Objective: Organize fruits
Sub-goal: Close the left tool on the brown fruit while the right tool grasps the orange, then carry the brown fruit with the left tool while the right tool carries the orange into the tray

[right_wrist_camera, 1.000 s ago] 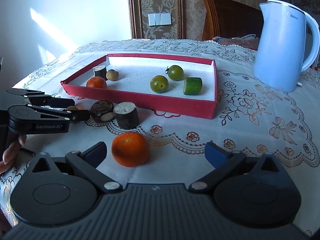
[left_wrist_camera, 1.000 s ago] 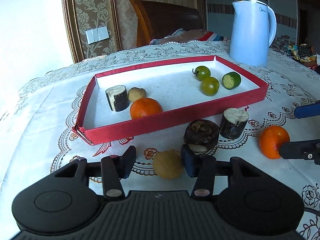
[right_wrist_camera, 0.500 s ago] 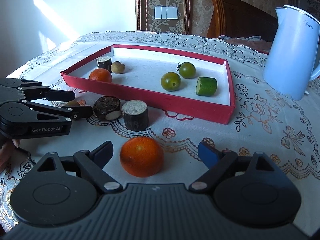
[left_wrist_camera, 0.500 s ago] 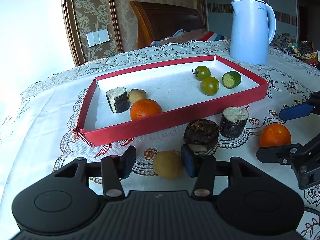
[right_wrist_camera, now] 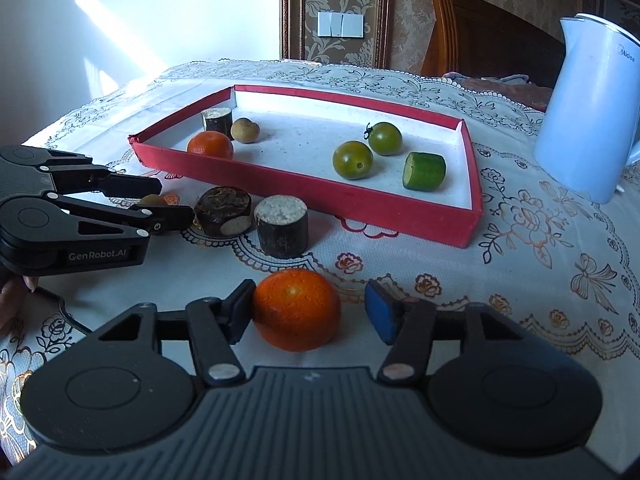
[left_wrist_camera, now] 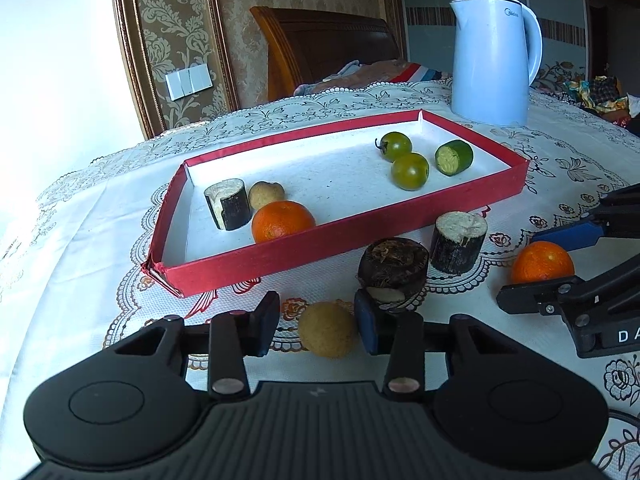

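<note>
My left tool [left_wrist_camera: 316,322] sits low on the tabletop [left_wrist_camera: 80,240] with its fingers apart around a small tan fruit [left_wrist_camera: 328,329]; the blue pad at 3 o'clock looks to be touching it, while a gap shows on the 9 o'clock side. Just past that fruit, toward 1 o'clock, stands a dark round chunk [left_wrist_camera: 394,270], and beside it a dark cut piece with a pale top [left_wrist_camera: 459,242]. My right tool [right_wrist_camera: 310,312] is also spread, straddling an orange [right_wrist_camera: 297,309] on the cloth; the finger at 9 o'clock meets the orange's skin, and the blue pad at 3 o'clock stands clear of it, so nothing is clamped. In the left wrist view that same orange [left_wrist_camera: 543,262] shows at 3 o'clock between the other tool's fingers. The red tray [left_wrist_camera: 360,246] lies beyond both tools at 12 o'clock. Its near left end holds a second orange [left_wrist_camera: 283,221], a dark cut piece [left_wrist_camera: 229,203] and a small tan fruit [left_wrist_camera: 266,195], close together. Its right end holds two green tomatoes [left_wrist_camera: 410,171] and a cucumber chunk [left_wrist_camera: 454,157]. A pale blue kettle [left_wrist_camera: 494,60] stands behind the tray at 1 o'clock
</note>
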Demonstrator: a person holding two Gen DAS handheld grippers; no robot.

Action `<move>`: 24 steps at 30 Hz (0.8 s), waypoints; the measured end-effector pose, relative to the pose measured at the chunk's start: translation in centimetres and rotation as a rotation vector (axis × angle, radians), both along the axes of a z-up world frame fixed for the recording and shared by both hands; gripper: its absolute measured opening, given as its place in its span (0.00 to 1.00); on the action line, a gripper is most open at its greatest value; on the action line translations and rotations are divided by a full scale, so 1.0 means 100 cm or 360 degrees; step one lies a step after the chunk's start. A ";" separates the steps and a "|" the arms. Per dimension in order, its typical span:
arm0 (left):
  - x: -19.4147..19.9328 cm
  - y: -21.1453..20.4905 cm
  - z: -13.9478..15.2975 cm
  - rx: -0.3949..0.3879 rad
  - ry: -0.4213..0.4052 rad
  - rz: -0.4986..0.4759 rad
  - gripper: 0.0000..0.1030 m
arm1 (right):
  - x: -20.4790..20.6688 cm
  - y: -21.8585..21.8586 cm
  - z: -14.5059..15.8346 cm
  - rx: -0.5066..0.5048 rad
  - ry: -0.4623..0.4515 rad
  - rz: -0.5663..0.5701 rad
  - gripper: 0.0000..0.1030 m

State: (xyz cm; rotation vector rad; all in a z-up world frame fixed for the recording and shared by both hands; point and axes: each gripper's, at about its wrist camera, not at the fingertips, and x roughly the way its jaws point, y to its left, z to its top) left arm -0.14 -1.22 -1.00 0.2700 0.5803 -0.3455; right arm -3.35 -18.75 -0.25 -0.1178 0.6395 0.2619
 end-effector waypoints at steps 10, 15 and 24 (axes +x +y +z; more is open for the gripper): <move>-0.005 -0.006 0.000 0.0043 -0.0037 -0.0020 0.28 | -0.003 0.005 0.000 -0.0013 -0.0035 0.0006 0.40; -0.009 -0.004 0.008 0.0009 -0.0093 -0.0014 0.28 | -0.010 0.001 0.011 0.0021 -0.0094 0.0004 0.40; -0.002 -0.006 0.038 -0.0065 -0.0157 0.0057 0.28 | 0.015 -0.007 0.039 0.0080 -0.0196 -0.0088 0.40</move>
